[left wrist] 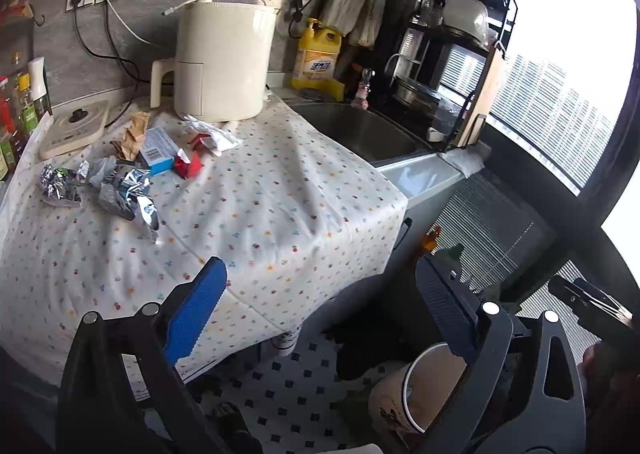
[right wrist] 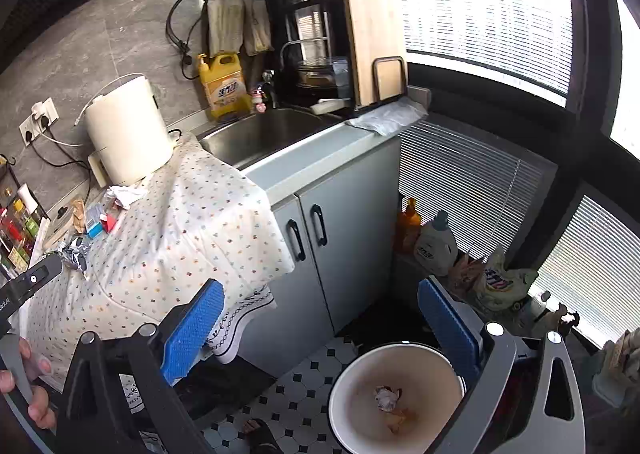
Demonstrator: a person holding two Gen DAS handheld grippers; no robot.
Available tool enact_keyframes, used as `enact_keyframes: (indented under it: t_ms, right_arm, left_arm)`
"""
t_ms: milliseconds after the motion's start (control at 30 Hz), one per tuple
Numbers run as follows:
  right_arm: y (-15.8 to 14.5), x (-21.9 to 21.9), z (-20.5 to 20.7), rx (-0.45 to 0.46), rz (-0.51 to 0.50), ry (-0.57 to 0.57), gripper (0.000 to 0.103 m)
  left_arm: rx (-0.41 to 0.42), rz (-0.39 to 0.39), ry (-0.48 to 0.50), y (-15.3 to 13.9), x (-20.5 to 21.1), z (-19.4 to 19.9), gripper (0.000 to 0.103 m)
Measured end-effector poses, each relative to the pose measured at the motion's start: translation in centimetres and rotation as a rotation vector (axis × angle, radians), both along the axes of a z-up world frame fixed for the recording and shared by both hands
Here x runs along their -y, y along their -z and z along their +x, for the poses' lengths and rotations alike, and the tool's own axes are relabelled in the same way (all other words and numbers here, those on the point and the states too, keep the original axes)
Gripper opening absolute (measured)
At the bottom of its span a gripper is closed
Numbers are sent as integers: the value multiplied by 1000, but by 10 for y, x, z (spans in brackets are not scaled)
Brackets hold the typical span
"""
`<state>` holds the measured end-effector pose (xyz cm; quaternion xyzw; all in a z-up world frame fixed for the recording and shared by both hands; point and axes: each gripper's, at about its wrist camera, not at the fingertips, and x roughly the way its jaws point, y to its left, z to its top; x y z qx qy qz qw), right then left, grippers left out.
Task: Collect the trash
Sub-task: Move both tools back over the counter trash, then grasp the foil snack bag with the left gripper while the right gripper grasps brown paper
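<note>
Trash point(left wrist: 120, 170) lies heaped at the bench's point(left wrist: 280, 214) far left, well apart from the left claw point(left wrist: 320, 314), which is spread and empty. In the right view, the right claw point(right wrist: 320, 330) gapes empty above the bin point(right wrist: 352, 386), likely placed below the edge for easy drops.

My fingers point(left wrist: 320, 318) have bare cloth ahead across the table's point(left wrist: 280, 206) near and right parts. The wrappers point(left wrist: 120, 190) crowd its far left corner, with the white appliance point(left wrist: 224, 62) tall at the far edge behind them. Off the right edge, the open bin point(right wrist: 400, 386) stands on the floor beside the cabinet doors point(right wrist: 332, 238).
</note>
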<state>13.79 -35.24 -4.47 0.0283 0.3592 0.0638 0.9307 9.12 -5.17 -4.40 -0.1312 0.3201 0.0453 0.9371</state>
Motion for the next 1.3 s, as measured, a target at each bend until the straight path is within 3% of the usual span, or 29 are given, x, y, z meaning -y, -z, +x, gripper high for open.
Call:
enact_keyframes:
  t_ms: [267,500,700,1067,1300]
  right_arm:
    - [-10,-81,19,46,11,-184,95]
    - [-15,-152,36,53,-19,-306,95]
    - [-14,-207,51,38,-52,-401,95]
    - [-5,-306,87,-42,-14,-610,95]
    - [7,-370,112,-93,13,-683,91]
  left_arm:
    - [7,61,-166,-5,-71,-19,95]
    - [7,46,-299,-6,-135,-35,95]
    - [9,24,-363,-2,-181,-40,95]
    - [-13,-21,-501,18,-264,-31,95]
    - [-26,-87,-494,36,-311,-14,95]
